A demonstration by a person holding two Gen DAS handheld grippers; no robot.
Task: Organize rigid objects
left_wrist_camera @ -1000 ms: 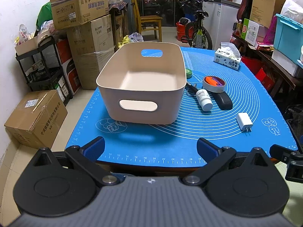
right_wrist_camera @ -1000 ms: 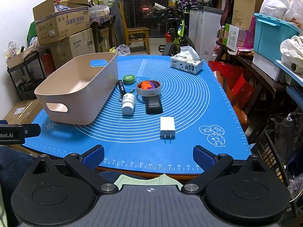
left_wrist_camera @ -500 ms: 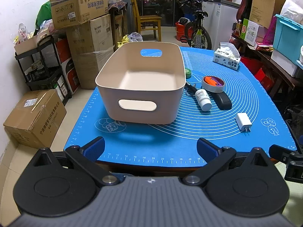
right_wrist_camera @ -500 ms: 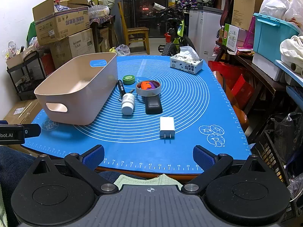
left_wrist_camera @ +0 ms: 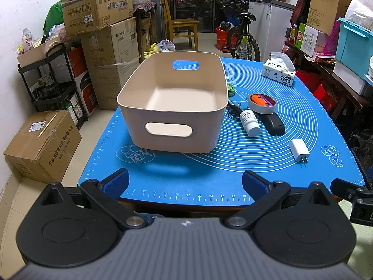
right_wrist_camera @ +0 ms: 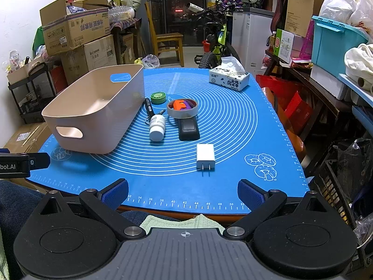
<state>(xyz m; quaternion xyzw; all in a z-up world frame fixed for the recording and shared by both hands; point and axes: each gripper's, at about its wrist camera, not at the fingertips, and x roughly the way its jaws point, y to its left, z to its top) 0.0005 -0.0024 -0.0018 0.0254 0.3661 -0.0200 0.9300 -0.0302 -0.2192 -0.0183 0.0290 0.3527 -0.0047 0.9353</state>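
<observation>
An empty beige bin (left_wrist_camera: 172, 107) (right_wrist_camera: 98, 112) stands on the blue mat (left_wrist_camera: 233, 168). To its right lie a white bottle (right_wrist_camera: 156, 127), a black remote (right_wrist_camera: 188, 129), a tape roll (right_wrist_camera: 182, 108) holding orange and purple pieces, a green round tin (right_wrist_camera: 158, 97), a black marker (right_wrist_camera: 148, 105) and a white charger plug (right_wrist_camera: 205, 156). My left gripper (left_wrist_camera: 185, 180) is open and empty at the mat's near edge, in front of the bin. My right gripper (right_wrist_camera: 183, 192) is open and empty at the near edge, in front of the charger.
A tissue box (right_wrist_camera: 229, 79) sits at the mat's far right. Cardboard boxes (left_wrist_camera: 98, 11) and a black shelf (left_wrist_camera: 51, 81) stand left of the table. Crates and a blue tub (right_wrist_camera: 335, 44) crowd the right side. A chair and bicycle stand behind.
Both views have hardly shifted. The grippers stay open and the objects have not moved.
</observation>
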